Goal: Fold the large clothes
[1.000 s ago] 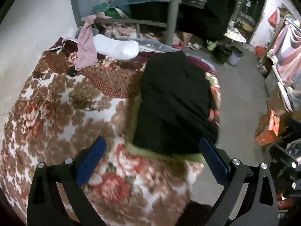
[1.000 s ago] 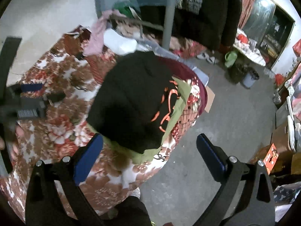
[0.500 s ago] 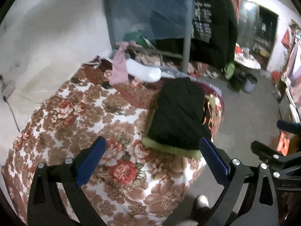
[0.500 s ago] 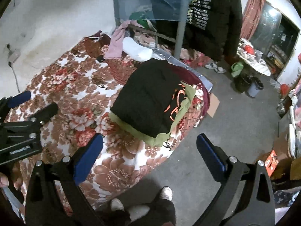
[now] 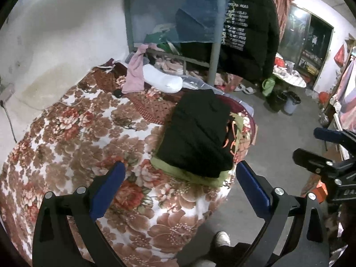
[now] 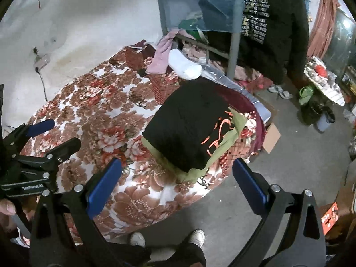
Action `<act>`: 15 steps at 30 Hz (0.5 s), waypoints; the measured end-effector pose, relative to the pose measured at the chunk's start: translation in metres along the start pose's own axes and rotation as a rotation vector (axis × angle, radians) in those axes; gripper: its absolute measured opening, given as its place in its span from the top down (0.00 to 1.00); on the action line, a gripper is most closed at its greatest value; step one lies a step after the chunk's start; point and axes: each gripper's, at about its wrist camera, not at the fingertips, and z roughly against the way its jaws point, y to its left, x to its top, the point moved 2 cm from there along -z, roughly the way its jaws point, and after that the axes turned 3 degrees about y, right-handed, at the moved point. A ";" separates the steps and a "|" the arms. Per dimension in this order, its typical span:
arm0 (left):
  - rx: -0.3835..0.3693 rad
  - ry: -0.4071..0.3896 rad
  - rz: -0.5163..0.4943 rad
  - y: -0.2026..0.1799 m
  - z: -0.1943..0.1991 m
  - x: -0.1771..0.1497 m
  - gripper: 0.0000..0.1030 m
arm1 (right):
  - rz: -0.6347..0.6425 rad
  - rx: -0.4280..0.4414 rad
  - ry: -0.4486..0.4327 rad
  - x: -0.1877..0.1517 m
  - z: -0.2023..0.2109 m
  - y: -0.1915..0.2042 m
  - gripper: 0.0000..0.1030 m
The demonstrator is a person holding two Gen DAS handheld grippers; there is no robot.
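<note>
Grippers hovering clear of a finished fold

Left gripper [image 5: 179, 185] and right gripper [image 6: 176, 181] are hanging wide open, fingers gripping nothing; beyond, the folded black garment [image 6: 187, 124] is lying atop a green one [image 6: 224, 145] on the floral bed [image 5: 77, 138]; best leaving the stack undisturbed.

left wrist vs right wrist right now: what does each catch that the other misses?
Left wrist only: the right gripper at its right edge, open, and two buckets on the floor.

Right wrist only: the left gripper at its left edge, open, a brown cardboard box beside the bed, and both white shoes of the person.

Both: the folded black garment on a green one, stacked at the corner of the floral bedspread, the white pillow, and the hanging black printed jacket.
</note>
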 end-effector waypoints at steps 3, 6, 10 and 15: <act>-0.022 -0.002 -0.021 -0.004 0.000 0.002 0.05 | -0.013 0.009 -0.002 0.001 0.001 -0.006 0.05; -0.059 -0.001 -0.028 -0.007 0.000 0.005 0.05 | -0.014 0.006 -0.014 0.003 0.004 -0.009 0.05; -0.080 0.002 -0.024 -0.007 -0.001 0.008 0.05 | -0.006 0.024 -0.014 0.004 0.005 -0.012 0.05; -0.093 -0.003 -0.013 -0.005 0.001 0.012 0.05 | -0.002 0.043 -0.007 0.002 0.004 -0.014 0.05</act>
